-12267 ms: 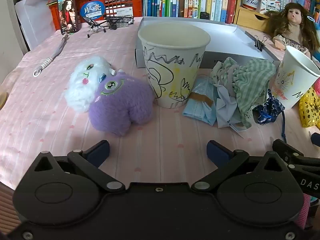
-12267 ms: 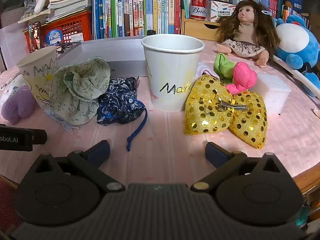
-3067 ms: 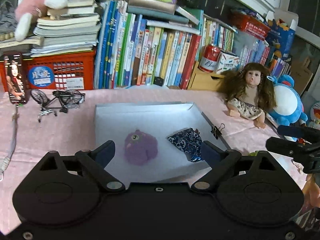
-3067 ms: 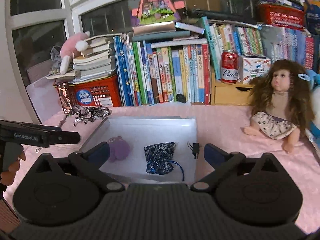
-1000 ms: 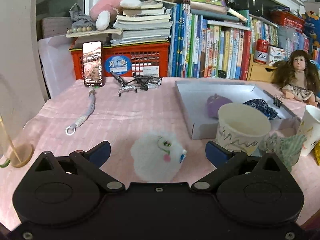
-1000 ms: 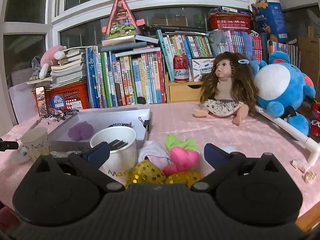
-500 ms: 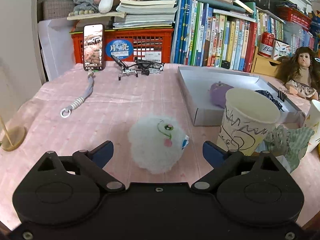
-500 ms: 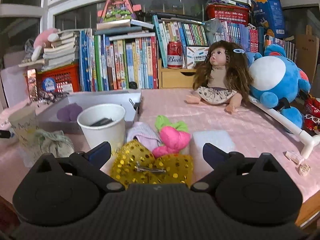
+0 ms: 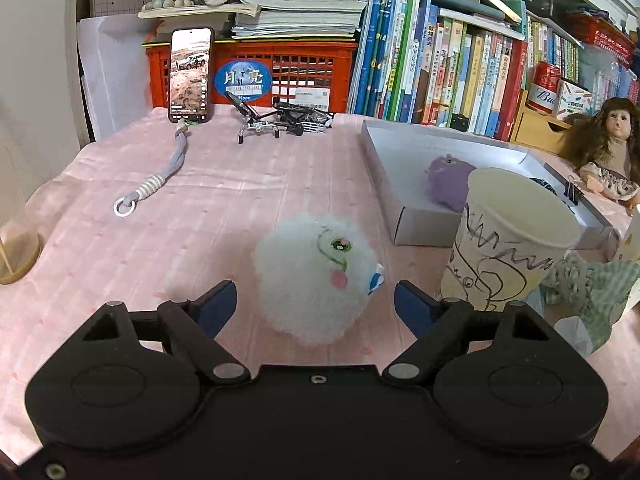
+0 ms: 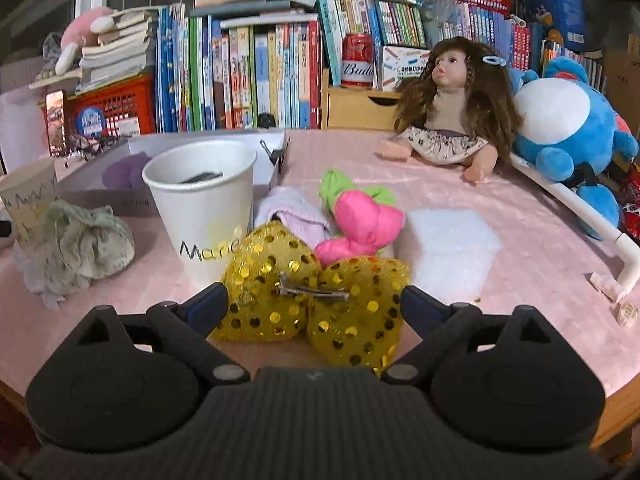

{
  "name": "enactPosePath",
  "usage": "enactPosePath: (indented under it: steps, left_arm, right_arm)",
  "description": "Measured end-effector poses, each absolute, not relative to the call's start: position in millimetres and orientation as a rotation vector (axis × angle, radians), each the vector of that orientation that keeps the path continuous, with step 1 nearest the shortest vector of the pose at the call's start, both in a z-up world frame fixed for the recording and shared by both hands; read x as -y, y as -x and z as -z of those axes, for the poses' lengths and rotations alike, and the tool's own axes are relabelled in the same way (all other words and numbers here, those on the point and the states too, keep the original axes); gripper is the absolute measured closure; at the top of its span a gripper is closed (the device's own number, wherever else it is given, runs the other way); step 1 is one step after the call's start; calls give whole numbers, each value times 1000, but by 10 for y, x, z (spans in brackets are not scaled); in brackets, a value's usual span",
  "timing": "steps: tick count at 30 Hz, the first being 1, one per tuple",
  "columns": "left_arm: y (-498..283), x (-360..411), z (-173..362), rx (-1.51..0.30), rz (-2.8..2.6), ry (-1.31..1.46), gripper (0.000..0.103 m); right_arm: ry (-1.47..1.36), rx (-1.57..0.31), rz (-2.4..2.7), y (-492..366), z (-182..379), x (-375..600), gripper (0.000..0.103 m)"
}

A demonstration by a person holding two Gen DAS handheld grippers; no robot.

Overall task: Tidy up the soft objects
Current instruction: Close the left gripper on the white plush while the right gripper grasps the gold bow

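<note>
White, fluffy round plush toy (image 9: 316, 276) sits on the pink-clothed bench (image 9: 208, 200), between the open, just-narrowing jaws of the left hand-held gripper (image 9: 316, 306), untouched. Next: close gently, carry to the white shallow box (image 9: 404, 152). The right hand-held gripper (image 10: 314, 304) straddles the yellow sequinned bow (image 10: 280, 264), open.

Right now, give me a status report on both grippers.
Left gripper closing around white plush, pads not touching. Right gripper open, astride gold sequin bow. Doodled cup close by.

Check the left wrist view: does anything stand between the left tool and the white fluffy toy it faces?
Nothing visible does. The white fluffy toy sits directly between the left tool's open fingers, which have just been closing without pressing it. The drawn-on paper cup stands off to its right.
</note>
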State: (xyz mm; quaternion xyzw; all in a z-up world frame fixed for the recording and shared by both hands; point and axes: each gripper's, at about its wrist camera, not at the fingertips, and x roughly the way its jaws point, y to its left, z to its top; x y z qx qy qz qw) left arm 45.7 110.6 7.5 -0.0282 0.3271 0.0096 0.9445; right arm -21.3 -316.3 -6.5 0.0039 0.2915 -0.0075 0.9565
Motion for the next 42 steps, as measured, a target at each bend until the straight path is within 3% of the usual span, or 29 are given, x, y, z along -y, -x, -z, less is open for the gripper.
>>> enactPosePath:
  steps: [10,18,24,37,39,40,42]
  left_arm:
    - [-523,-1085,3,-682,-19,70,20]
    - [-560,-1099,46,-695,-26,78,43]
    - [-574,-1103,48,-694,-31,76,47]
    - [-536,-1085,-65,-664,-36,79,49]
    - [-524,-1084,-94,-656,-35,80,49]
    - [-519,-1085,-107,-653,-35,80,49]
    - [-515,-1084,-129,-648,-35,77,49]
  right_arm:
    - [16,-611,28,126,155,3061,0]
    - [9,-624,32,66,229,3039,0]
    - [14,-615,35,84,224,3014,4]
    - [20,-547,48,265,2,3000,37]
    - [18,-533,41,286,-46,2998,51]
    - [14,-531,45,293,-65,2994,65]
    - [23,-528,71,283,-87,2991,67]
